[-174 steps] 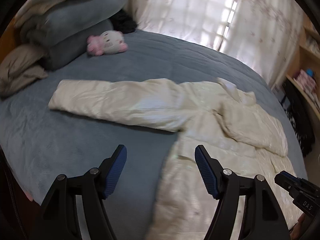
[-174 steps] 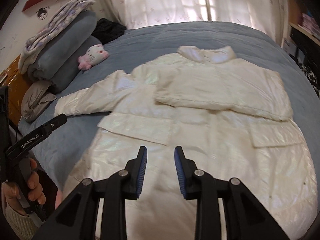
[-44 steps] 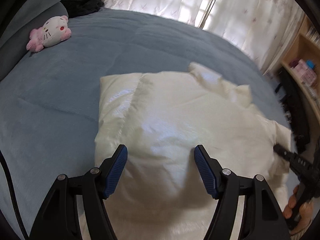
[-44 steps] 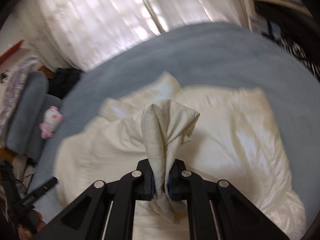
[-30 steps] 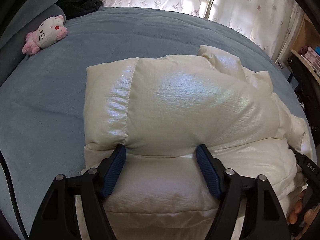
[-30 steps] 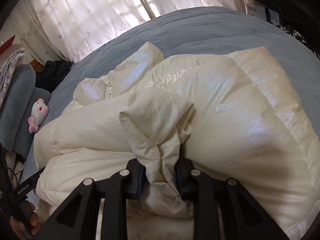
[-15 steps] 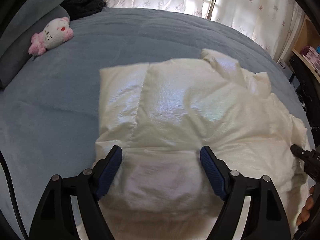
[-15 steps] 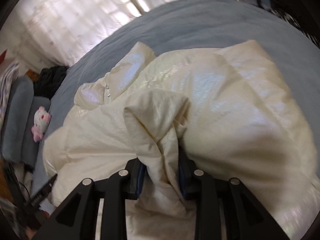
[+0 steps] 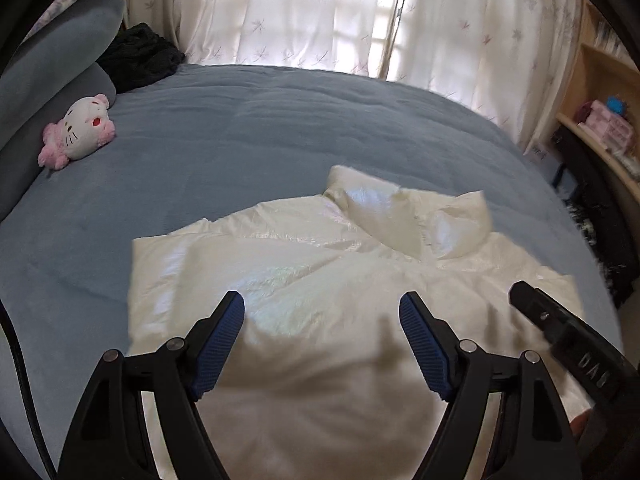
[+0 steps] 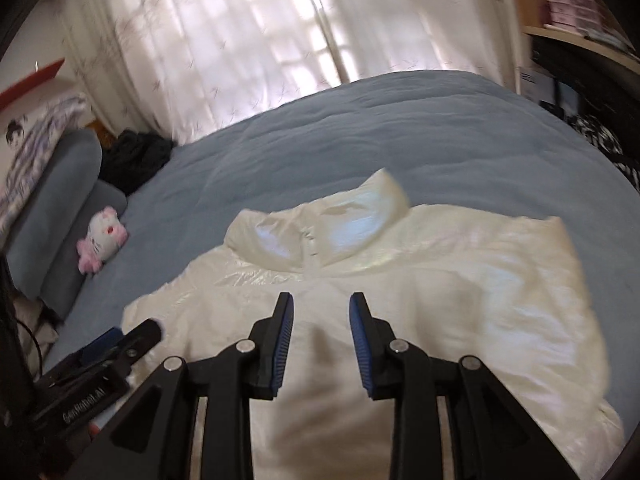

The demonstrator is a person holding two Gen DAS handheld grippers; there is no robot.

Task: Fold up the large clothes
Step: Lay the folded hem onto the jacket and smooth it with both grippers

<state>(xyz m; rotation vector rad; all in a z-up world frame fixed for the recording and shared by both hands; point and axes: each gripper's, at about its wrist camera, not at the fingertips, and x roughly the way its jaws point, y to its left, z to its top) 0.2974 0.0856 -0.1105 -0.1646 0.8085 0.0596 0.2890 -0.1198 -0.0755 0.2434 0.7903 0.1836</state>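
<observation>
A cream puffy jacket lies folded into a rough rectangle on the blue bed, collar at the far end. My left gripper hovers above its near left part, jaws wide open, nothing between them. In the right wrist view the jacket fills the middle, with its collar just beyond my right gripper. That gripper hangs above the fabric with a narrow gap between its blue pads and holds nothing. The picture is slightly blurred from motion.
A pink and white plush toy lies at the bed's left by grey pillows and a dark garment. White curtains hang behind the bed. Wooden shelves stand at the right.
My right gripper let go of the bunch of jacket fabric it pinched. Both grippers rose and drew back from the jacket, which now lies flatter on the bed.
</observation>
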